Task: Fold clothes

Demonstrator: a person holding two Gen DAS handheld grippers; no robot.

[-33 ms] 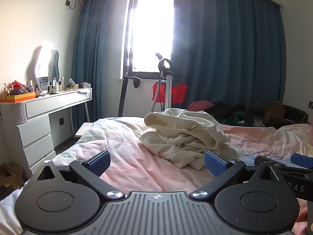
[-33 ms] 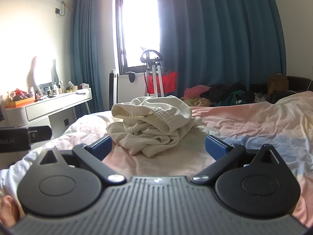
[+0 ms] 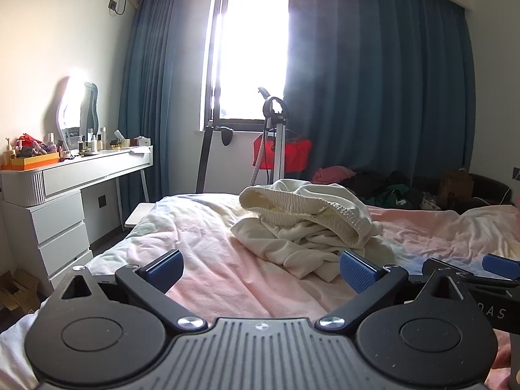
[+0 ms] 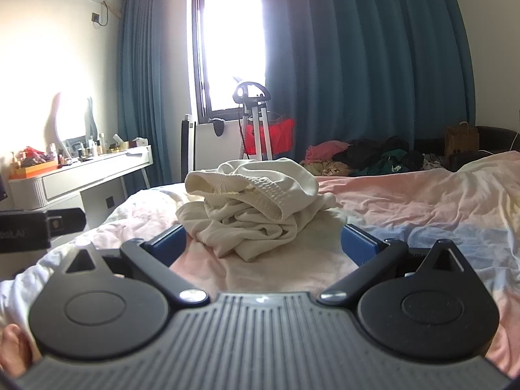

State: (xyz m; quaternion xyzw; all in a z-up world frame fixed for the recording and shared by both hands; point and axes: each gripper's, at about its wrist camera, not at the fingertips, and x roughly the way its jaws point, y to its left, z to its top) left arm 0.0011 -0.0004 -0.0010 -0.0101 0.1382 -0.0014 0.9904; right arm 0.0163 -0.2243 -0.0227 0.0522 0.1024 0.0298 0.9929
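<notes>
Landmark: cream garment heap (image 3: 305, 224) on the bed (image 3: 201, 260).

- Near side of heap: bare pink sheet, nothing lying on it; both sets of tongs, left (image 3: 261, 269) and right (image 4: 263, 243), stand spread wide over this strip, touching nothing.
- Right of heap: open rumpled sheet.
- Left of heap: bed edge, then a gap, then the white desk (image 3: 81, 169) loaded with bottles.
- Behind heap: steamer stand (image 3: 276, 143), dark clothes pile (image 4: 373, 159), blue curtains (image 3: 373, 81).
</notes>
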